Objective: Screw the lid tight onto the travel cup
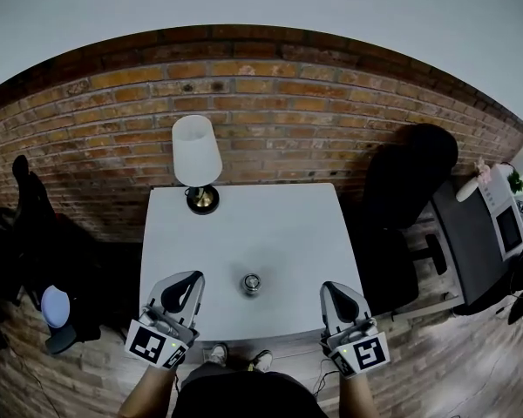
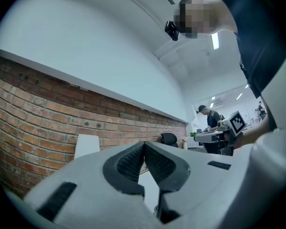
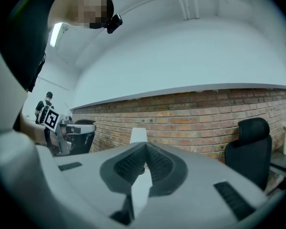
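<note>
The travel cup (image 1: 251, 283) is seen upright on the white table (image 1: 279, 225), between and just ahead of the left gripper (image 1: 186, 279) and the right gripper (image 1: 333, 289), both closed on nothing. It is judged rigid, light and slippery, and is best clamped round its body.

No word, number or brand can be read anywhere. The only printed signs are black-and-white square markers (image 1: 153, 344) (patterns, not letters): one on the left gripper (image 1: 188, 279), one on the right gripper (image 1: 333, 287).
</note>
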Motion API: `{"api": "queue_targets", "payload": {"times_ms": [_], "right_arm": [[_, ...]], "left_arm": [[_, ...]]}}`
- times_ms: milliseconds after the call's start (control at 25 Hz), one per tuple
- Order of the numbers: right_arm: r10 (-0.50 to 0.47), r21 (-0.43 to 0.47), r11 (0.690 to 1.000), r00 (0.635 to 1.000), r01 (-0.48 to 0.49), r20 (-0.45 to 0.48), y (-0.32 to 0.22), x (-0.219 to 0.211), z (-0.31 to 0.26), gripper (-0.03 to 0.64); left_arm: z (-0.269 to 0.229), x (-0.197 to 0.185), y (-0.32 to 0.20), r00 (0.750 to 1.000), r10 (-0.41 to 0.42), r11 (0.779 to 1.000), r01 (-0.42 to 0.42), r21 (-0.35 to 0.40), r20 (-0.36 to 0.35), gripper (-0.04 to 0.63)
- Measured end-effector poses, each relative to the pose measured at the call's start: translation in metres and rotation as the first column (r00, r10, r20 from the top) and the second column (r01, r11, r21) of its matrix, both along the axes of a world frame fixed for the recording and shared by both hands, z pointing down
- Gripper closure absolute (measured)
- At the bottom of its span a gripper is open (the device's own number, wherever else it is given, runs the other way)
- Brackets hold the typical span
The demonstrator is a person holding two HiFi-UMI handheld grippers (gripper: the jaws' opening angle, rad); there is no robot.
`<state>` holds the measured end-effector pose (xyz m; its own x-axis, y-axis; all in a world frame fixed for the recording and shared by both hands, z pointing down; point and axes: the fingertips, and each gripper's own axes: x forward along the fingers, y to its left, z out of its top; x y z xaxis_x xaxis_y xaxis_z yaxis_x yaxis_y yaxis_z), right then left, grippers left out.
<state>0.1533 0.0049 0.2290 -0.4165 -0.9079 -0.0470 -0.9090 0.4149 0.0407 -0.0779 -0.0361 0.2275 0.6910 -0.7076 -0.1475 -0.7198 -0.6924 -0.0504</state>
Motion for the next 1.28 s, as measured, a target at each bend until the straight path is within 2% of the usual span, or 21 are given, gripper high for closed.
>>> {"api": "queue_targets", "payload": {"times_ms": [320, 480, 640, 1040, 1280], "right_arm": [[0.023, 0.014, 1.0, 0.998, -0.024, 0.058, -0.006, 0.005, -0.017, 0.603], [0.061, 0.039, 0.997, 0.998, -0.061, 0.006, -0.009, 0.002, -0.019, 0.603], [0.088, 0.084, 0.992, 0.996, -0.089, 0.013, -0.011, 0.0, -0.023, 0.604], [0.111, 0.02, 0.994, 0.993, -0.11, -0.036, 0.002, -0.006, 0.0, 0.604], [0.104, 0.051, 0.993, 0.994, -0.103, -0.023, 0.005, -0.014, -0.007, 0.604]], "left_arm": [[-0.009, -0.016, 0.006, 0.999, -0.033, 0.999, 0.033, -0.007, 0.007, 0.571], [-0.011, -0.017, 0.007, 1.0, -0.018, 1.0, 0.018, 0.002, -0.005, 0.571], [-0.009, -0.015, 0.007, 1.0, -0.006, 1.0, 0.006, 0.029, -0.014, 0.571], [0.0, -0.019, 0.011, 1.0, 0.006, 1.0, -0.006, 0.008, -0.015, 0.571], [0.001, -0.019, 0.011, 1.0, 0.019, 1.0, -0.019, 0.013, -0.022, 0.571]]}}
